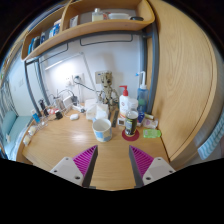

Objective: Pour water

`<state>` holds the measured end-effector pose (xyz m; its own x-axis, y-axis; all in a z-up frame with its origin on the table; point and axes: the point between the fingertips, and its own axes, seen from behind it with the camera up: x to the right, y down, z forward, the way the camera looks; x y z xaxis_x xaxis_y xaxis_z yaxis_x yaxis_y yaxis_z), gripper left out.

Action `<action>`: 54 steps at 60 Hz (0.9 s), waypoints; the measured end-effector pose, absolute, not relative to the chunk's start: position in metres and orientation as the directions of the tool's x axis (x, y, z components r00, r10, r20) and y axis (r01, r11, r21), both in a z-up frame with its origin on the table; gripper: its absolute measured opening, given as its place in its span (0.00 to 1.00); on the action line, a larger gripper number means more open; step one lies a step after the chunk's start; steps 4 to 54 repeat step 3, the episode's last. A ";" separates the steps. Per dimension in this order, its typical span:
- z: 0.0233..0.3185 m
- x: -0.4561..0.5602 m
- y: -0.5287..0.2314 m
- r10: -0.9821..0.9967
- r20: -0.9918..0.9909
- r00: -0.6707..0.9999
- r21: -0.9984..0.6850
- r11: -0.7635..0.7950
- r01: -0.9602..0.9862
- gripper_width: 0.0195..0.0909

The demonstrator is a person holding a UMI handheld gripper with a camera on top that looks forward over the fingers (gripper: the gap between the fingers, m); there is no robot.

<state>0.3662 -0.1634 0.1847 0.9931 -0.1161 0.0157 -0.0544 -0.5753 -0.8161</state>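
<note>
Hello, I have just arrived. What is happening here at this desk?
A person holds a hand-held tool above a wooden desk. Its two fingers are open and hold nothing. A white cup stands on the desk beyond the fingers, with a dark jar to its right and a white bottle with a red cap behind them. The tool points toward this group but touches none of it, so no pouring has begun.

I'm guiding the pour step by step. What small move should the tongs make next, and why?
Probably ease forward toward the white cup. The tongs are open and empty, and the cup stands beyond them on the wooden table, untouched.
</note>
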 end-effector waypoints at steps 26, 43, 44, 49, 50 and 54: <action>0.184 0.368 -0.164 -0.120 0.027 0.992 -0.812 -0.582 -0.048 0.60; 0.184 0.368 -0.164 -0.120 0.027 0.992 -0.812 -0.582 -0.048 0.60; 0.184 0.368 -0.164 -0.120 0.027 0.992 -0.812 -0.582 -0.048 0.60; 0.184 0.368 -0.164 -0.120 0.027 0.992 -0.812 -0.582 -0.048 0.60; 0.184 0.368 -0.164 -0.120 0.027 0.992 -0.812 -0.582 -0.048 0.60; 0.184 0.368 -0.164 -0.120 0.027 0.992 -0.812 -0.582 -0.048 0.60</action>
